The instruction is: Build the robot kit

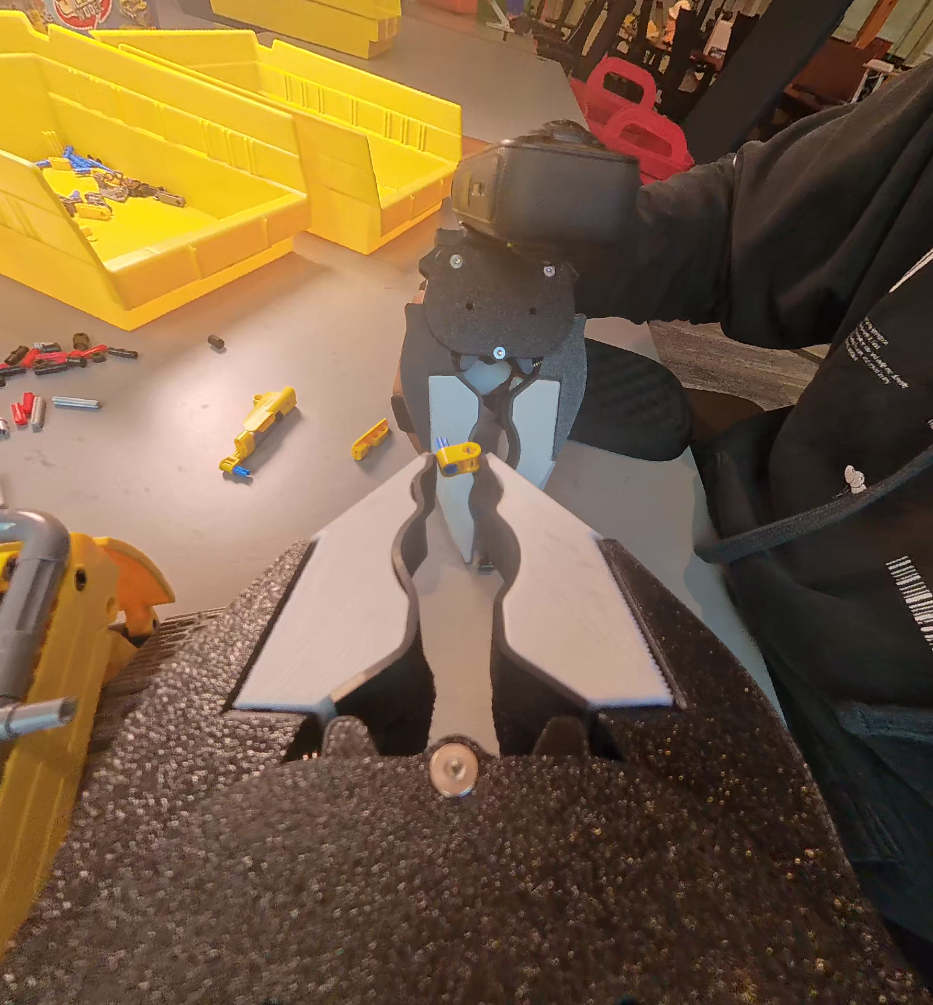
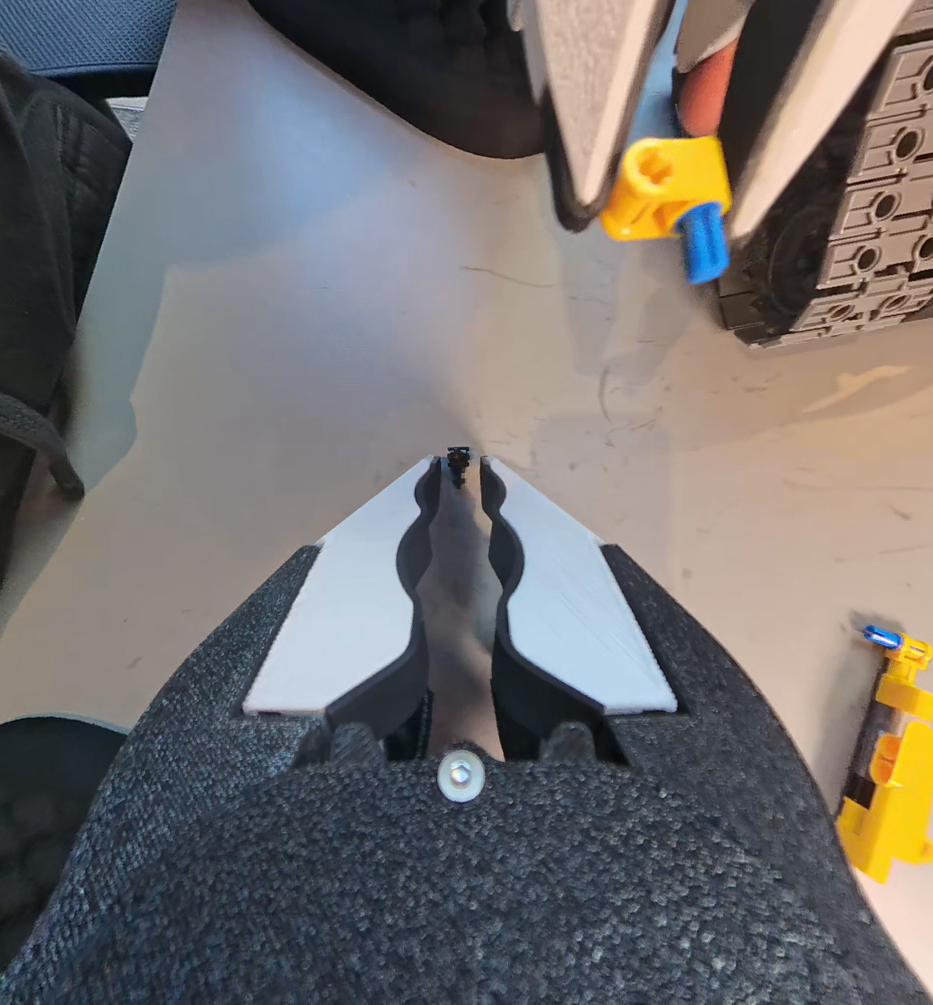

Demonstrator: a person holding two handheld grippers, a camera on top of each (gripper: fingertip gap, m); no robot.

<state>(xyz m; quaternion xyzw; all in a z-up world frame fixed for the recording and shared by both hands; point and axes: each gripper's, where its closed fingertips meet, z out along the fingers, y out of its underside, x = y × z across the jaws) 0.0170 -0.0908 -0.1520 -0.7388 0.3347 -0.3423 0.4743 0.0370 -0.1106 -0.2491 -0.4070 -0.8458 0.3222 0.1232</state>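
Note:
My left gripper (image 1: 456, 462) is shut on a small yellow connector (image 1: 457, 456) with a blue pin in it, held above the grey table. It also shows in the right wrist view, where the left gripper (image 2: 664, 220) pinches the yellow connector (image 2: 670, 179) and the blue pin (image 2: 702, 247) sticks out below. My right gripper (image 2: 458, 462) is shut on a tiny black pin (image 2: 458, 461) at its tips. In the left wrist view the right gripper (image 1: 476, 557) points down toward me, just behind the connector, with a dark bit at its tips.
Yellow bins (image 1: 143, 255) stand at the back left, one holding loose parts (image 1: 105, 185). Red, black and grey pins (image 1: 23, 375) and a yellow assembly (image 1: 260, 429) lie on the table. A yellow model (image 1: 45, 680) is near left. A grey and black block (image 2: 877, 228) and the yellow assembly (image 2: 893, 761) lie right. A person's black sleeve (image 1: 779, 228) is right. Some 10 cm of space lies between my two pairs of fingers.

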